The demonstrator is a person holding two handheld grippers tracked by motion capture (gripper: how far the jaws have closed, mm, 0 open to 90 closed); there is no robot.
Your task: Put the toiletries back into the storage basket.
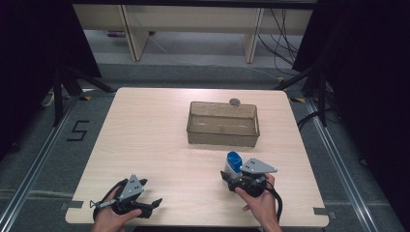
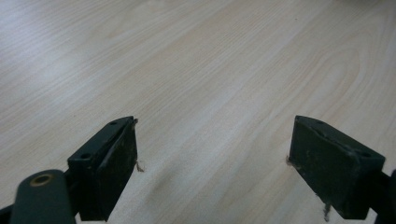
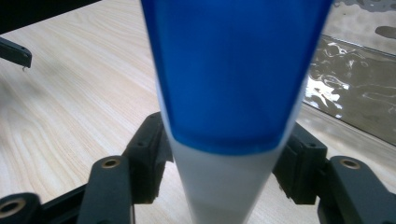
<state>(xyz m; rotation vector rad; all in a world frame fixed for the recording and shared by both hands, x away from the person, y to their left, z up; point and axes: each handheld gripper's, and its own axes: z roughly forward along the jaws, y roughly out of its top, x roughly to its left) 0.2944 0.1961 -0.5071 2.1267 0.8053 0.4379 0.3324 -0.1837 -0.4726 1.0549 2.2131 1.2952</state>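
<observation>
Tabletop: right gripper (image 3: 224,186) fingers (image 3: 149,154) clamp blue-white cup (image 3: 233,93).

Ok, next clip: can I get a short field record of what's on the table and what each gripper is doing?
table: light wood
bin: clear plastic, far middle of table, nothing visible inside
cup: blue over white, upright near the right edge
right gripper: jaws closed on the cup's white base
left gripper: jaws wide open over bare wood, holding nothing

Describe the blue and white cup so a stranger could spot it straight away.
Start at the clear plastic bin on the wooden table, then come toward the person's side. There the right gripper has its fingers around the cup, the table's sole blue-topped, white-bottomed thing.
</observation>
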